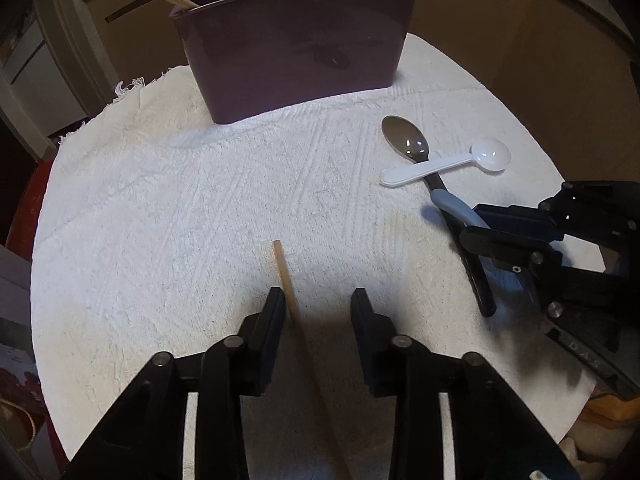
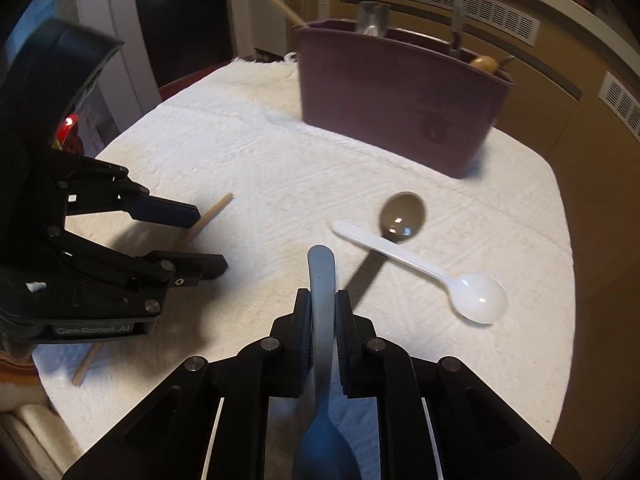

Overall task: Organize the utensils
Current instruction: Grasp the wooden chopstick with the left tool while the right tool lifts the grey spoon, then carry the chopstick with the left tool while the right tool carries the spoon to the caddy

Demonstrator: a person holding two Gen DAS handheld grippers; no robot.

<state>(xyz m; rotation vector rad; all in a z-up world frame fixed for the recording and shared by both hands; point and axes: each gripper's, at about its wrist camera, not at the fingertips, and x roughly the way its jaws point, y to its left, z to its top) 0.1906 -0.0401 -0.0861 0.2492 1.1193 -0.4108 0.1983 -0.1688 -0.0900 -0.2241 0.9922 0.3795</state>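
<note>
While my left tongs point(image 1: 318, 300) stand apart over a wooden stick point(image 1: 286, 276) lying on the white cloth point(image 1: 160, 200) of the tabletop, I can read "GenRobot.AI" on their side in the right view. Behind, a dark purple bin point(image 1: 296, 52) holds a wooden stick, something clear and shiny, and a few other handles. Further right, a white plastic spoon point(image 2: 420, 268) lies across a dark spoon point(image 2: 402, 216). My right tongs point(image 2: 324, 312) are clamped on the handle of a grey-blue spoon point(image 2: 322, 280), with its bowl pointing back at me.
</note>
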